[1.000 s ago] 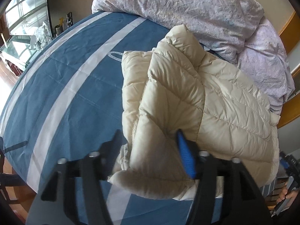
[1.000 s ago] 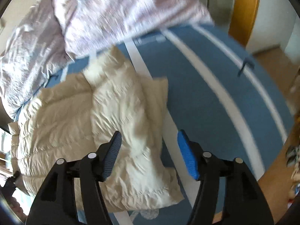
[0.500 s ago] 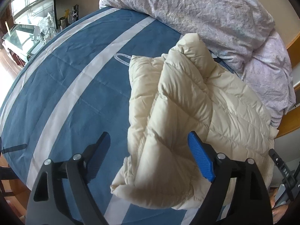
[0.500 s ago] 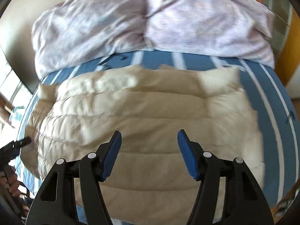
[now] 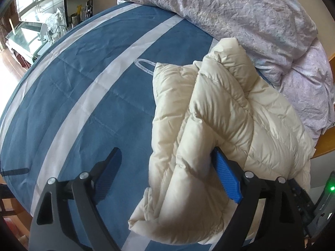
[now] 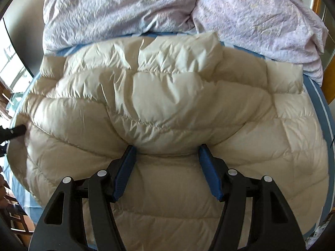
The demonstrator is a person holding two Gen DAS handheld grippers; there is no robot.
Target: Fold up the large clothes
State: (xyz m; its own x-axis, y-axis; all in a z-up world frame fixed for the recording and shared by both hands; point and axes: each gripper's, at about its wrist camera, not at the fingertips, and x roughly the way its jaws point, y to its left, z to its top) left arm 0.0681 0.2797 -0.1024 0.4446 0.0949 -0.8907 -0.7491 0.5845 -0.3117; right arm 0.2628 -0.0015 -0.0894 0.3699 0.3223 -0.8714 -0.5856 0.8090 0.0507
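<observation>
A cream quilted down jacket (image 5: 219, 125) lies folded on the blue bed cover; it fills the right wrist view (image 6: 167, 108). My left gripper (image 5: 167, 167) is open at the jacket's near edge, with the folded sleeve edge between its blue fingers (image 5: 227, 179). My right gripper (image 6: 166, 163) is open just above the jacket's middle, its fingertips against a raised puffy fold. Neither gripper holds anything.
A blue bed cover with white stripes (image 5: 83, 87) spreads left of the jacket. A crumpled lilac duvet (image 5: 240, 16) is piled at the head of the bed, also in the right wrist view (image 6: 146, 6). A glass-topped side table (image 5: 31, 33) stands far left.
My left gripper opened wide, let go of the jacket edge and pulled back a little. My right gripper swung from the jacket's side over its middle and came down close.
</observation>
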